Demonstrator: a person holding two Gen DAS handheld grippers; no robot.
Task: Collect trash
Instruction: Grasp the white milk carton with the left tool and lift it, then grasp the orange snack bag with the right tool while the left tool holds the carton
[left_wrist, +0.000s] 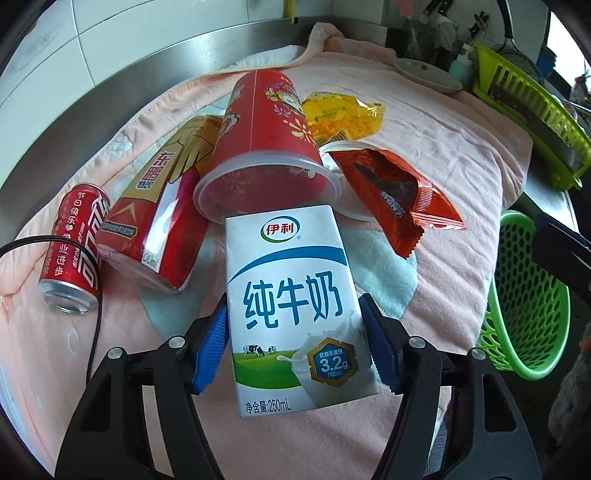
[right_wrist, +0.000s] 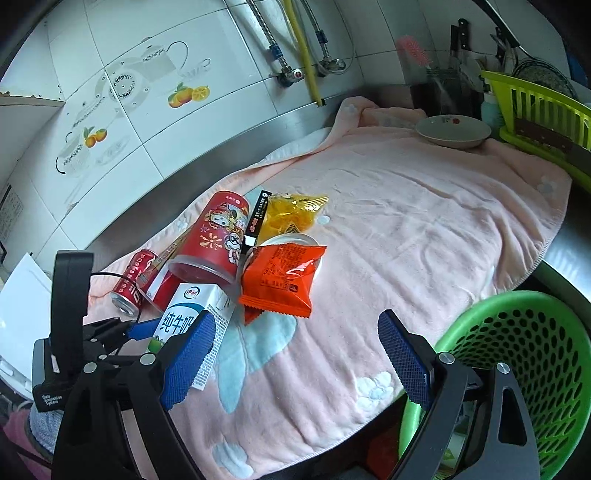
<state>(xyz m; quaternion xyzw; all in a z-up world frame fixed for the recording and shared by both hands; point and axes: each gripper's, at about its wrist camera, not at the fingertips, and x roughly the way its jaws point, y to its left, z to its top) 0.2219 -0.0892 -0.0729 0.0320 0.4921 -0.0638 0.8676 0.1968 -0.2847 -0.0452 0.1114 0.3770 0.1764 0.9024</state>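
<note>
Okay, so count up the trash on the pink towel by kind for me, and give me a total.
Milk carton: 1
Cans, small red can and tall red-and-gold can: 2
Red cup: 1
Wrappers, orange wrapper and yellow wrapper: 2
Black box: 1
White lid: 1
Total: 8

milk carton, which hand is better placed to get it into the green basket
Left. The left tool already has its blue pads on both sides of the milk carton, so it only needs to carry it to the green basket. The right tool is open, holding nothing, over the pink towel.
</note>
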